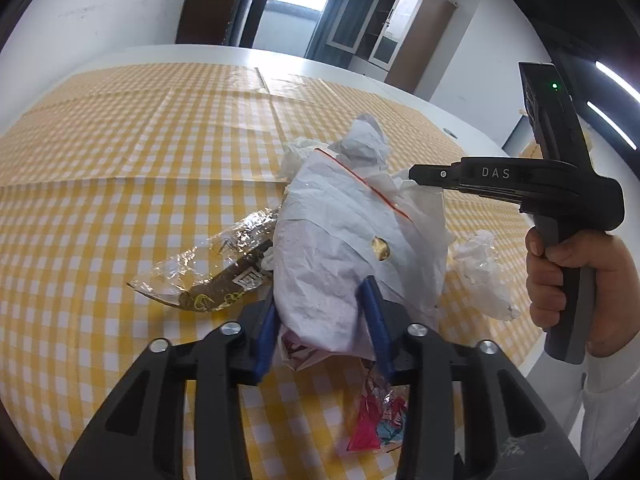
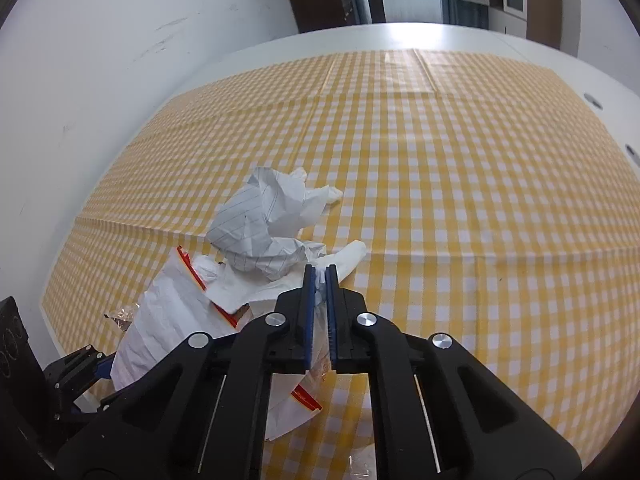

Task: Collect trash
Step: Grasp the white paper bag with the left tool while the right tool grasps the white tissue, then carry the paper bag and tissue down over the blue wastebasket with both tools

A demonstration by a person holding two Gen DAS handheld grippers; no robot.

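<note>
Two grippers grip one white paper bag [image 1: 352, 240] above the checked surface [image 1: 120, 160]: the left gripper [image 1: 326, 320] has its jaws clamped on the bag's base, and the right gripper [image 2: 319, 276], at three o'clock, pinches apparently thin white plastic at its mouth. A clear wrapper [image 1: 208, 268] lies at nine o'clock.

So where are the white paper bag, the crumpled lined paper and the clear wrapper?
white paper bag [image 1: 340, 248], left wrist view, middle of its front.
crumpled lined paper [image 2: 256, 220], right wrist view, its ruled side.
clear wrapper [image 1: 208, 256], left wrist view, its shiny middle.
</note>
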